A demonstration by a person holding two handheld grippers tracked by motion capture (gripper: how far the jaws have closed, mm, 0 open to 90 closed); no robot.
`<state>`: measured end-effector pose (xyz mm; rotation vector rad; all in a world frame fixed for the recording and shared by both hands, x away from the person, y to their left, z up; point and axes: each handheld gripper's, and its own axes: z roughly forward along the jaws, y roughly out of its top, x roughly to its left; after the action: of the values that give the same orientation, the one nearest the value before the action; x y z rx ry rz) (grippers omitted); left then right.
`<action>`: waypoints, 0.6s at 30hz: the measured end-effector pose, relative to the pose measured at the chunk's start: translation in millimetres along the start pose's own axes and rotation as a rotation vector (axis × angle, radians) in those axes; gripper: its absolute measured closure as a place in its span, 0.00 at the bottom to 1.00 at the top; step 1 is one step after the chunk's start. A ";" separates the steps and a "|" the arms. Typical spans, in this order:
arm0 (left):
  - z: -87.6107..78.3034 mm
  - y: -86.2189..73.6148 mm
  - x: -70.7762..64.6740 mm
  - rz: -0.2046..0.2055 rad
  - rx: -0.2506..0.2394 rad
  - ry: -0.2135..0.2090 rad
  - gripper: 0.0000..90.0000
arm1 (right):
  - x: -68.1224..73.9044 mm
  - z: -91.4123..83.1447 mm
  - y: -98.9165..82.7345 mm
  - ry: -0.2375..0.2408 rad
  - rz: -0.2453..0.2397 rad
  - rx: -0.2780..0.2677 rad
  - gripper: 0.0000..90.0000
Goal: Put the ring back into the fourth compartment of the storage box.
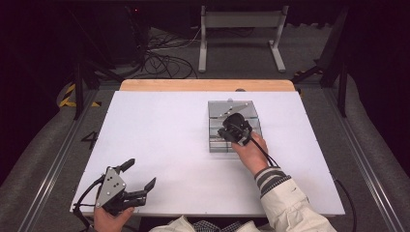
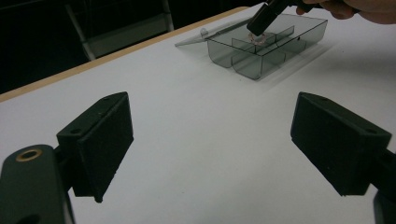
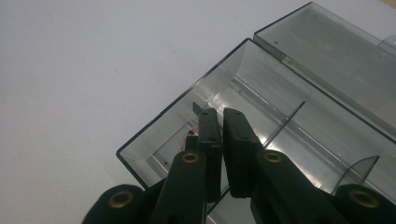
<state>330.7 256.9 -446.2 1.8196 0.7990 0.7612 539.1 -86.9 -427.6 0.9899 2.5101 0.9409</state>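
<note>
A smoky clear compartment box (image 1: 211,140) lies right of the middle of the white table, with its lid (image 1: 231,107) folded open on the far side. My right gripper (image 1: 226,134) is shut, and its tips reach down into a compartment at the box's left end (image 3: 224,79). In the right gripper view the jaws (image 3: 220,113) stand almost together, with a small reddish thing (image 3: 190,136) just beside the left one; I cannot tell whether it is held. The left gripper view has a pinkish bit (image 2: 258,40) under those tips. My left gripper (image 1: 141,173) rests open at the near left corner, nothing between its jaws (image 2: 212,121).
The white tabletop (image 1: 159,135) spreads wide between the two grippers. A wooden strip (image 1: 208,85) runs along its far edge. Beyond it on the floor stand a white frame (image 1: 241,21) and a tangle of cables (image 1: 164,63). Dark stands flank the table.
</note>
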 end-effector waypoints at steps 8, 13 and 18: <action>0.3 -0.1 -0.2 -0.003 0.001 -0.002 0.15 | 0.5 10.0 -0.9 0.005 -0.006 0.044 0.96; 0.3 0.0 -0.1 0.000 0.000 -0.001 0.15 | 1.7 15.6 -1.6 0.007 -0.010 0.071 0.96; 0.3 0.0 -0.1 0.001 0.001 -0.001 0.15 | 2.1 19.5 -2.1 0.011 -0.012 0.090 0.96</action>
<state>330.8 256.7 -446.3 1.8209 0.7977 0.7610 545.7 -77.5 -443.6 0.9969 2.5853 0.8383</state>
